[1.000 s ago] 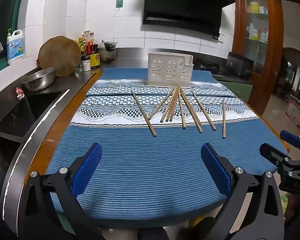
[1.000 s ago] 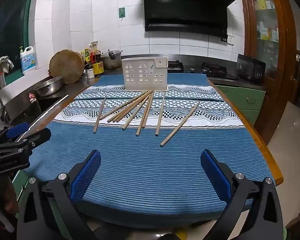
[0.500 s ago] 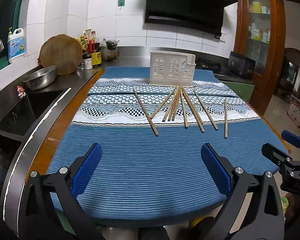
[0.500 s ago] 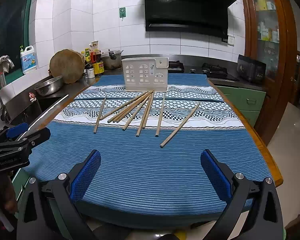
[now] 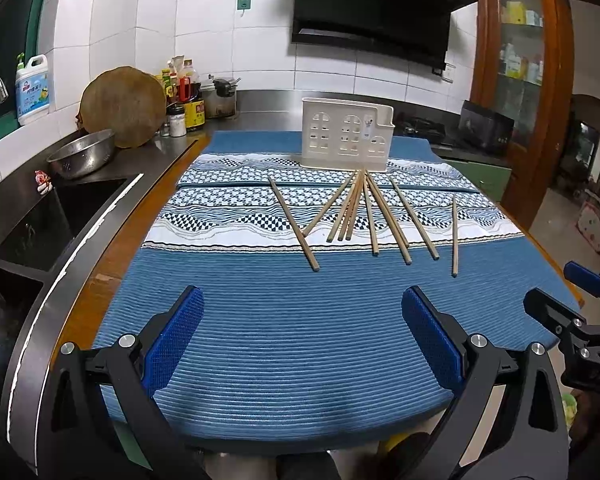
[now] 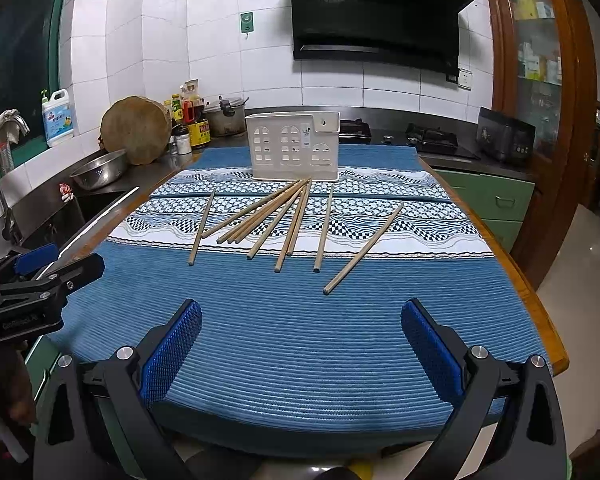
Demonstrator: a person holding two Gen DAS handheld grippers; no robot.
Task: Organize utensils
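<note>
Currently: both grippers idle, chopsticks loose

Desk (image 5: pixel 112 256) under blue cloth (image 5: pixel 300 340). White holder (image 5: pixel 346 138) upper centre; chopsticks (image 5: pixel 364 212) fanned mid-frame before it. Left gripper (image 5: pixel 302 336) and right gripper (image 6: pixel 300 344) at bottom, jaws apart, holding nothing.

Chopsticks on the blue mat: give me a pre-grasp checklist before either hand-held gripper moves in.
1. Left hand-held gripper open, holding nothing: ok.
2. Right hand-held gripper open, holding nothing: ok.
3. Chopsticks all flat on the mat, none picked yet: ok.
4. Rightmost chopstick apart from the others, easy single pick: ok.
5. White holder upright behind the fan: ok.
6. Holder interior free: cannot tell.
</note>
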